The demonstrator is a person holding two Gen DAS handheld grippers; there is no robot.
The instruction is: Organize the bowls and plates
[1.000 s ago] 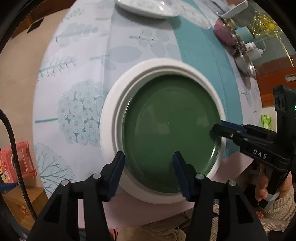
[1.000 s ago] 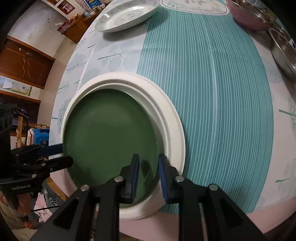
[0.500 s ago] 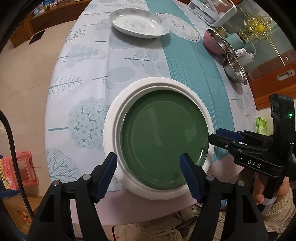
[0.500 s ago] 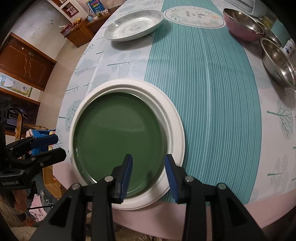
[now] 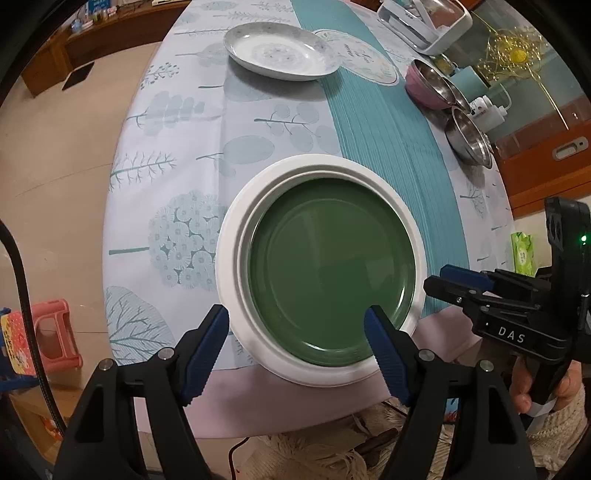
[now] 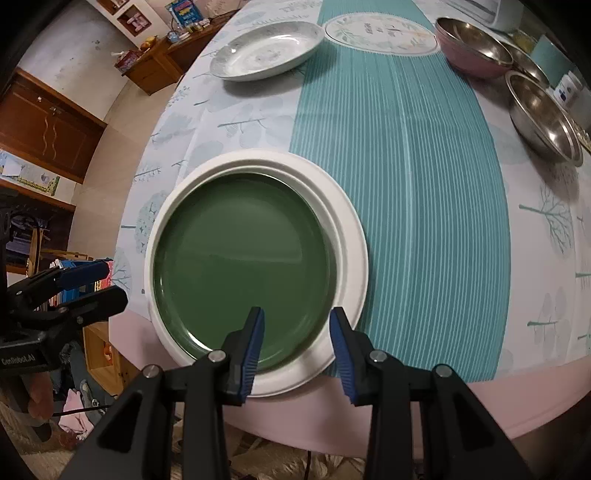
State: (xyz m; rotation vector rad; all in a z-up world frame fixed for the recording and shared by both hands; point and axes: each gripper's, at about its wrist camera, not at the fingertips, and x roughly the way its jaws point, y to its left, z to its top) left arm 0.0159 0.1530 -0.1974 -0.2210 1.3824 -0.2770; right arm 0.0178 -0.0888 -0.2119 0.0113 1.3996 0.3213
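Observation:
A green plate (image 5: pixel 332 269) (image 6: pixel 243 266) lies nested inside a larger white plate (image 5: pixel 231 266) (image 6: pixel 351 258) at the near edge of the table. My left gripper (image 5: pixel 295 317) hovers above the stack's near rim. Its jaws are opening and its pads touch nothing. My right gripper (image 6: pixel 297 314) hangs over the stack's near right rim, jaws parted, with no pad on either plate. Each gripper also shows in the other's view: the right gripper (image 5: pixel 443 280) beside the stack, the left gripper (image 6: pixel 107 280) off the table's edge.
A grey patterned plate (image 5: pixel 280 51) (image 6: pixel 266 51) sits at the far side beside a round printed mat (image 6: pixel 380 35). A pink bowl (image 6: pixel 469 44) and steel bowls (image 6: pixel 539 114) line the right. A white container (image 5: pixel 424 22) stands far back. The table edge (image 5: pixel 258 398) is close below.
Both grippers have risen off the stacked plates and their jaws have widened. The right gripper's fingers have left the green plate's rim. The plates have not moved.

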